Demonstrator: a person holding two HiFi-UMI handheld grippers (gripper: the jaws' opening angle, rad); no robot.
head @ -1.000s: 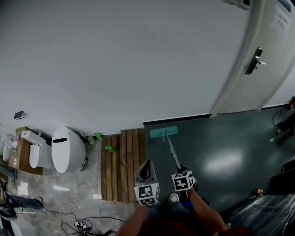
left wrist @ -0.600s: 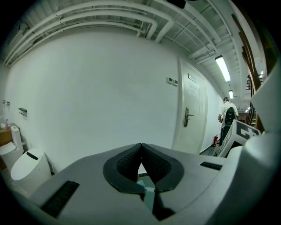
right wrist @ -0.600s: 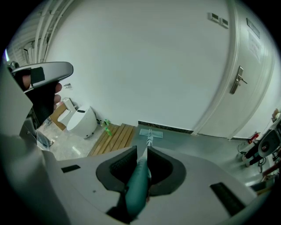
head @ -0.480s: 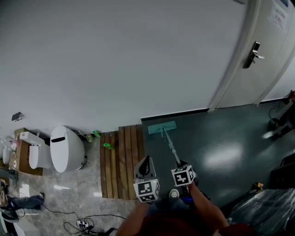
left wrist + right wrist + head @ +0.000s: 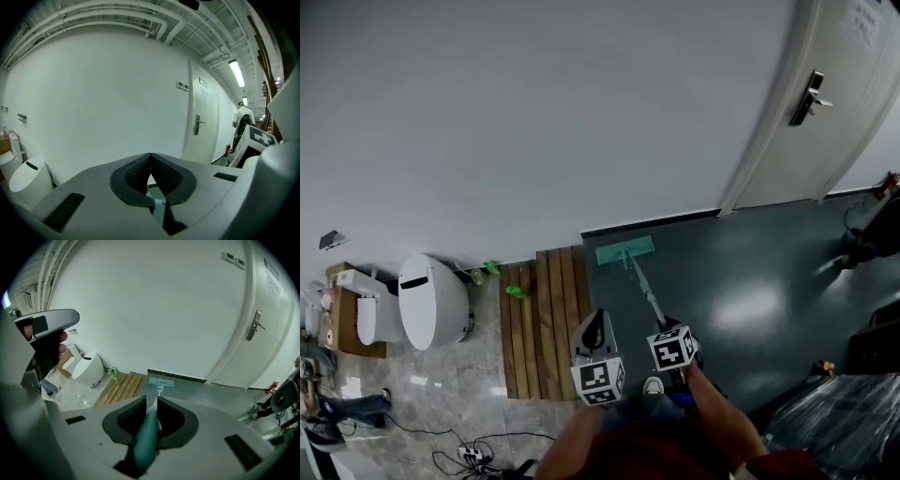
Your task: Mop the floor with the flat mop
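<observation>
Down at floor level: dark grey-green floor (image 5: 769, 281), glossy enough to show a pale patch of light. Off to the left it switches to pale marble-look tiles (image 5: 412, 394).
Between the two: wooden slat mat (image 5: 546, 328), long edge right against the dark floor, with a small green item (image 5: 517, 292) lying on it.
Wall: plain white wall (image 5: 534, 122), with black skirting (image 5: 666, 223) along its foot on the dark-floor stretch.
Door: white door (image 5: 839, 122) with a metal lever handle (image 5: 811, 97).
Toilet: white toilet (image 5: 431, 302), lid down, on the tiles left of the slats.
Mop: flat mop (image 5: 625, 250), teal head flat on the dark floor, just beside the skirting and near the far corner of the slats. Its pole (image 5: 647, 295) slopes back to the right gripper.
Right gripper (image 5: 152, 401): jaws clamped on the mop's teal grip (image 5: 146, 437).
Left gripper (image 5: 150, 155): pads pressed together at the tips with nothing between them. It's up in the air just left of the right one, over the slats' edge.
Overhead (left gripper view): white pipes (image 5: 117, 18) and a lit tube light (image 5: 236, 72).
Cables: power strip (image 5: 467, 457) on the tiles.
Writing: there's a sheet (image 5: 865, 19) on the door, but the print is way too small to read. The gripper cubes only carry black-and-white square markers.
</observation>
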